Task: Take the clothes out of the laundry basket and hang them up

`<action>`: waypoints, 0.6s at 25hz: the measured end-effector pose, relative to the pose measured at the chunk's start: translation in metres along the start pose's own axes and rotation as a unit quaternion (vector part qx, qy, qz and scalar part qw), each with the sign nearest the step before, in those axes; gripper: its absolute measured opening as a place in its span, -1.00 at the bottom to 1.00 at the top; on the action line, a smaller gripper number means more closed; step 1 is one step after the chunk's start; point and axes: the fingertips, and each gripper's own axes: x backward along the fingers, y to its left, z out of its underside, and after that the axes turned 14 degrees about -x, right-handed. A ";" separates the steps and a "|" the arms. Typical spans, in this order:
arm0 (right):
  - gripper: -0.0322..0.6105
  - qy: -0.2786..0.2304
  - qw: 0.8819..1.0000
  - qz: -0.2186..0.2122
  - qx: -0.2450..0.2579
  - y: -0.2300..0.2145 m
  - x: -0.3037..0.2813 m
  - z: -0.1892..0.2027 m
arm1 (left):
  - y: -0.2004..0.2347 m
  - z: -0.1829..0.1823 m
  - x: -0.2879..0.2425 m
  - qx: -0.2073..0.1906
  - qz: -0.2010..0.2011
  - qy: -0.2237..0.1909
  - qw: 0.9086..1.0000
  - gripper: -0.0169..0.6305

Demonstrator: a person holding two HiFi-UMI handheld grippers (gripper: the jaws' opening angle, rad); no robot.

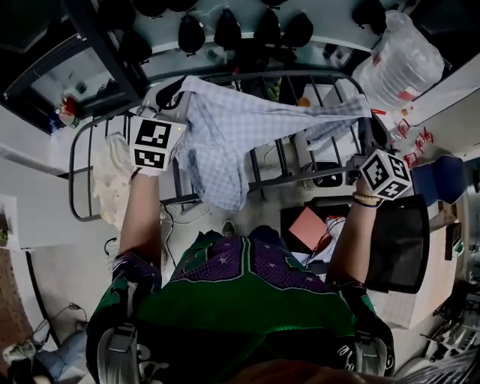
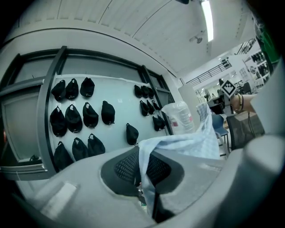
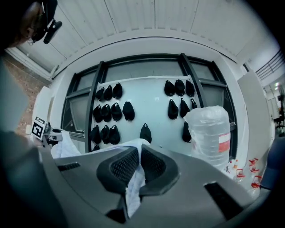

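Head view: the floor is pale. A black metal drying rack stands beyond and below both sets of fingers. Past the rack, black caps hang in a row on a light wall. A big clear water bottle stands above and to the right of the right gripper. A white cloth hangs on the rack just left of the left gripper. The checked garment, pale blue and crumpled, is stretched in the air from one gripper to the other above the rack, and its middle sags in a deep fold.

Left gripper view: the fingers are pinched almost together on an edge of the garment. The cloth runs from them up and to the right, towards the right gripper's marker cube. The caps are on the wall ahead, and a ceiling light is high above.

Right gripper view: the fingers are clamped nearly closed on a thin bunch of the garment, which hangs down between them. The cloth leads off to the left. The bottle stands to the right of the fingers, with the caps behind.
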 end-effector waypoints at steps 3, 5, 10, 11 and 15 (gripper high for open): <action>-0.86 0.002 1.000 0.019 0.008 -0.019 -0.013 -0.004 | 0.005 0.008 -0.032 0.006 0.010 -0.002 1.000 -0.86; -0.86 0.009 1.000 0.024 0.014 -0.031 -0.025 -0.003 | 0.008 0.011 -0.055 0.004 0.013 0.000 1.000 -0.86; -0.86 0.043 0.999 0.016 0.022 -0.056 -0.067 0.013 | 0.016 0.016 -0.112 -0.003 0.011 0.013 1.000 -0.86; -0.86 0.052 0.998 0.013 0.020 -0.061 -0.078 0.019 | 0.017 0.021 -0.123 -0.002 0.009 0.020 1.000 -0.86; -0.86 0.116 0.993 -0.007 0.020 -0.075 -0.120 0.058 | 0.017 0.054 -0.160 -0.002 0.007 0.060 0.998 -0.86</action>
